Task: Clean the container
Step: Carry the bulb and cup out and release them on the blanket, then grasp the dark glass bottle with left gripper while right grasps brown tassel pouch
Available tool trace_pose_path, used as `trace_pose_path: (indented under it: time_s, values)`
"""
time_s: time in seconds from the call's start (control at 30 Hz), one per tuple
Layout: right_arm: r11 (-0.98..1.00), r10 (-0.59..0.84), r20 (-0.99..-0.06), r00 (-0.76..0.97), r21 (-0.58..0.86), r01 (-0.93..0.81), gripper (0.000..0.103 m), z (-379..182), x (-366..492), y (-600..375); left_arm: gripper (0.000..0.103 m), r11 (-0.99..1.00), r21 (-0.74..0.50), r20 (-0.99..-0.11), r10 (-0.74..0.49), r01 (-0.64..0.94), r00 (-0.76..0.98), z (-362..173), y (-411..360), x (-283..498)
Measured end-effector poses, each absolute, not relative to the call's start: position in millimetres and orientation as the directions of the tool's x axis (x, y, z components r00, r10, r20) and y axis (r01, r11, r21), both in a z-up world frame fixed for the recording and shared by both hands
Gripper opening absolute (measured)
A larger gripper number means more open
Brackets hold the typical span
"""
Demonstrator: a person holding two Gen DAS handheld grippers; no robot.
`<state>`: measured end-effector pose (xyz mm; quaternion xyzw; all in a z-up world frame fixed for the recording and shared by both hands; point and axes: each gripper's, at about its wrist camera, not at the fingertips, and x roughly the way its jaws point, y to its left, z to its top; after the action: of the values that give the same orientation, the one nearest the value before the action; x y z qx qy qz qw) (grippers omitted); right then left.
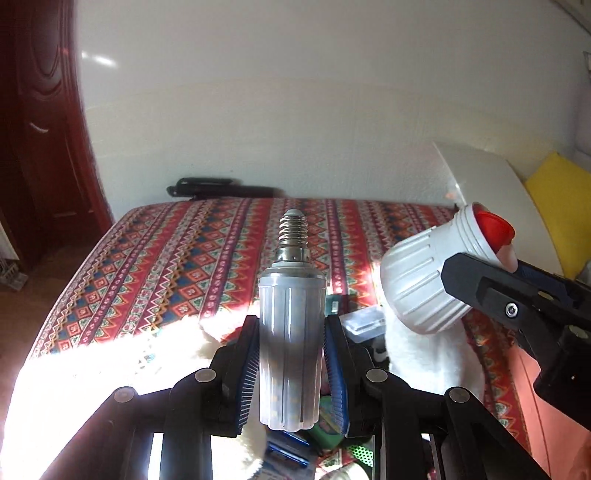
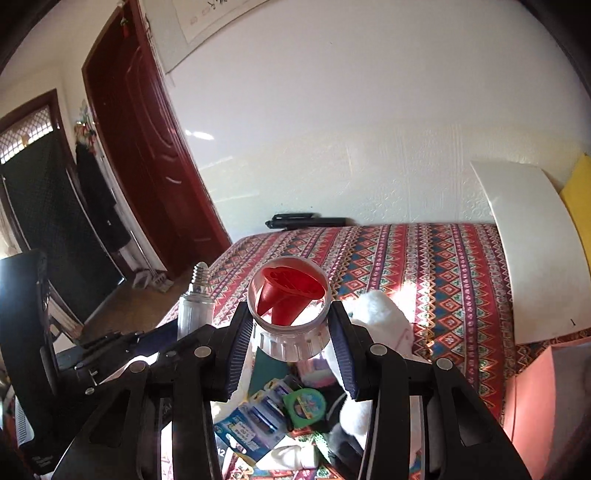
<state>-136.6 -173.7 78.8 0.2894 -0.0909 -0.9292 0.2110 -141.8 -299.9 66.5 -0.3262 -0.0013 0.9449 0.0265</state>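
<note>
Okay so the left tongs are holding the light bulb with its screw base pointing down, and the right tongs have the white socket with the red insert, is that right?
Not quite. The left tongs hold the light bulb with its screw base pointing up, as the left wrist view shows. The right tongs do hold the white socket with the red insert.

clutter [image 2: 273, 410] under jaws – labels unreadable | wall scroll [image 2: 207, 22] – cut off by top edge

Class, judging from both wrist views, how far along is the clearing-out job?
Done: two items are lifted out. In hand: the left hand-held gripper is shut on the LED bulb; the right hand-held gripper is shut on the white fitting with a red insert. Left: battery packs, a green tape roll and other clutter lie below.
</note>
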Motion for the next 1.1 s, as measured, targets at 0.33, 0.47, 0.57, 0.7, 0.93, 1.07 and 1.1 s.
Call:
trace_pose_path:
  time_s: [0.33, 0.47, 0.57, 0.7, 0.93, 1.07, 1.1]
  values:
    - [-0.923, -0.383, -0.510, -0.770, 0.242, 0.299, 0.082, 61.9, -163.9, -184.7, 0.094, -1.000, -0.001, -0.600, -0.014, 0.019, -0.800, 48.6, -324.9, -163.8]
    - [-0.930, -0.356, -0.490, -0.796, 0.272, 0.248, 0.083, 75.3, -151.3, -150.9, 0.094, -1.000, -0.031, -0.606, 0.023, -0.006, -0.795, 49.4, -307.6, -161.4]
    - [-0.934, -0.319, -0.453, -0.832, 0.302, 0.193, 0.086, 89.9, -132.8, -111.5, 0.094, -0.998, -0.025, -0.594, 0.060, -0.055, -0.802, 53.9, -279.3, -148.3]
    - [-0.934, -0.253, -0.418, -0.873, 0.341, 0.107, 0.091, 106.1, -103.0, -45.5, 0.095, -0.985, 0.002, -0.588, 0.139, -0.173, -0.797, 60.3, -213.5, -124.8]
    - [-0.953, -0.004, -0.563, -0.827, 0.252, -0.167, 0.095, 96.6, -45.7, 100.7, 0.096, -0.890, 0.008, -0.649, 0.342, -0.455, -0.680, 51.4, -87.0, -96.3]
    - [-0.920, 0.053, -0.637, -0.769, 0.268, -0.286, 0.095, 60.3, 1.6, 190.0, 0.096, -0.788, -0.020, -0.746, 0.422, -0.616, -0.515, 34.6, -19.9, -83.2]
    - [-0.908, 0.038, -0.659, -0.751, 0.291, -0.301, 0.092, 46.4, 12.0, 211.2, 0.096, -0.755, -0.031, -0.772, 0.434, -0.655, -0.464, 27.3, -6.1, -82.3]
